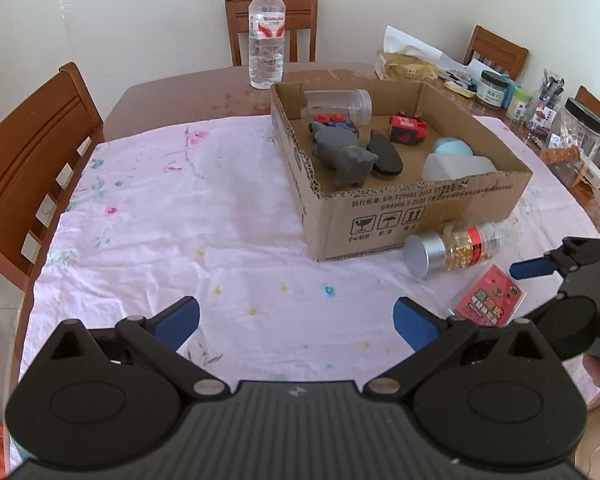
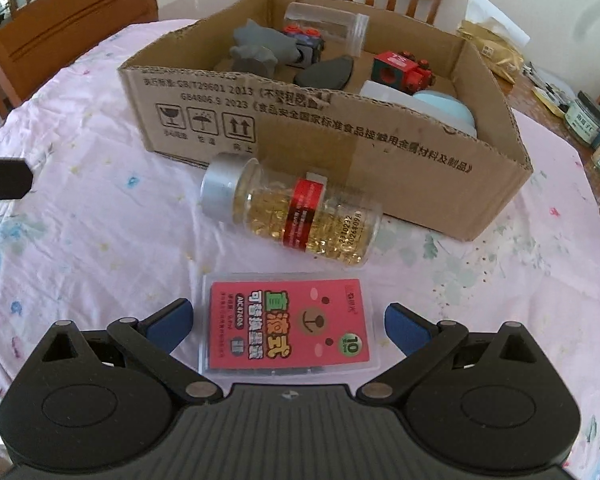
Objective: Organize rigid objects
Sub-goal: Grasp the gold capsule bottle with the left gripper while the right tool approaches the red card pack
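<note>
A: The pink-labelled plastic case (image 2: 290, 326) lies flat on the pink tablecloth (image 1: 148, 216), between the spread fingers of the right gripper (image 2: 288, 326), which has not closed on it.

B: How much of the sorting looks done?

A: Most of it. The cardboard box (image 1: 412, 216) already holds a grey toy animal (image 1: 342, 154), a clear jar (image 1: 340, 104), two red toy blocks and a pale bottle. Left outside are the case and the capsule bottle (image 2: 296, 210), lying on its side just in front of the box wall.

B: And the left gripper (image 1: 298, 322)?

A: Empty, jaws wide apart, over bare cloth well apart from both items.

B: Anything in the way?

A: The capsule bottle sits between case and box, so the carry probably has to lift over it. A water bottle (image 1: 266, 36) stands behind the box.
</note>
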A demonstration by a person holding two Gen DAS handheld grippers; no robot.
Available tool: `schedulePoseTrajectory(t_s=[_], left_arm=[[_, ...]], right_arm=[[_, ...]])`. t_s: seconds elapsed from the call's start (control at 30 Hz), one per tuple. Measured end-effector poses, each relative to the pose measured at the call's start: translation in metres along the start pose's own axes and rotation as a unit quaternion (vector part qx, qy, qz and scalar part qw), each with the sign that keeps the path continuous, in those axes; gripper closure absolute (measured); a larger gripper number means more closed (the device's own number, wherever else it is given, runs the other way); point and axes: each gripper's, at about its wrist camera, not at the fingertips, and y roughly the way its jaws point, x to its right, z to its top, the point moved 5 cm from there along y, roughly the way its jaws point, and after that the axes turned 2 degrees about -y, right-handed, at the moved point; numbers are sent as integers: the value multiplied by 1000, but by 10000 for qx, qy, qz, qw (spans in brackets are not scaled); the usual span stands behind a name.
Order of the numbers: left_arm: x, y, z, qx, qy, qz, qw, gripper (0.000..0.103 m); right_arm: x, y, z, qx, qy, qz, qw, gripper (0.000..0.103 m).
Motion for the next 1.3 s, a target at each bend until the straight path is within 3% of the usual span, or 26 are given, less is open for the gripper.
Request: schedulePoseTrajectory(t_s=[0.5, 1.0, 1.3], left_arm=[[57, 18, 8, -105, -169, 14, 9998, 1], [137, 69, 20, -212, -283, -136, 9993, 1], [152, 95, 28, -182, -399, 352, 9984, 1]], right_arm=[[68, -3, -17, -19, 427, -116, 9990, 0], [87, -7, -26, 192, -526, 487, 9972, 0], [88, -9, -30, 354, -757, 649, 9944, 0]])
